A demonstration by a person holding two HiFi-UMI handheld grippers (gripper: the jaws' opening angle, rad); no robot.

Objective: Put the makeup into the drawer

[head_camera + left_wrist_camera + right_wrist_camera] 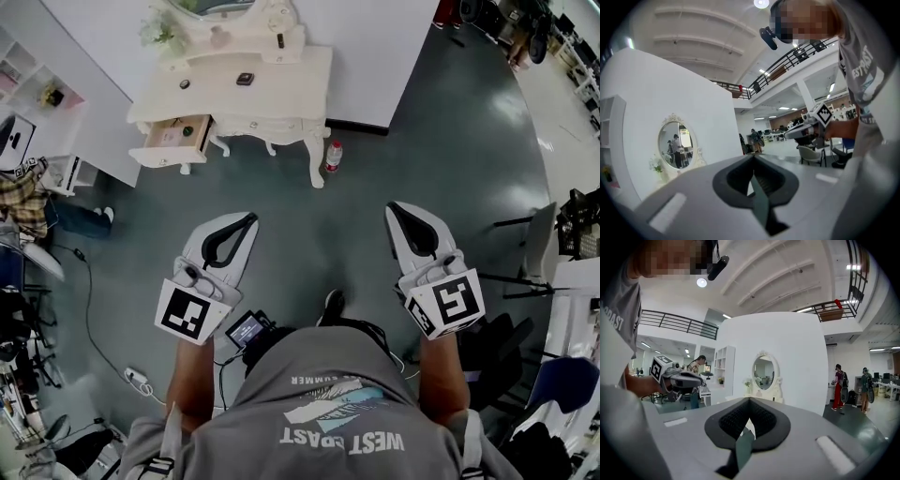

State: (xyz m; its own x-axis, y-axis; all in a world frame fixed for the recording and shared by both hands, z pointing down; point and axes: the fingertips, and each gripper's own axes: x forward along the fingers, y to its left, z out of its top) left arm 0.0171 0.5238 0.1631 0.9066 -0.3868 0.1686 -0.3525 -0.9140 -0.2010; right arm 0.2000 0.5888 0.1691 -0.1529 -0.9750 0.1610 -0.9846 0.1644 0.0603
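The makeup, seemingly a small dark case, too small to show its long axis, lies on the white bench, whose left drawer stands pulled out. The left gripper and right gripper, jaws closed on nothing, are well apart from it over open floor; a bottle stands beside one bench leg

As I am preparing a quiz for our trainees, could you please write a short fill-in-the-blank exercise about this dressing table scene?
1. The drawer of the dressing table stands ___.
2. A bottle stands on the ___ beside the dressing table.
3. The left gripper and the right gripper are both shut and hold ___.
Missing words: open; floor; nothing.
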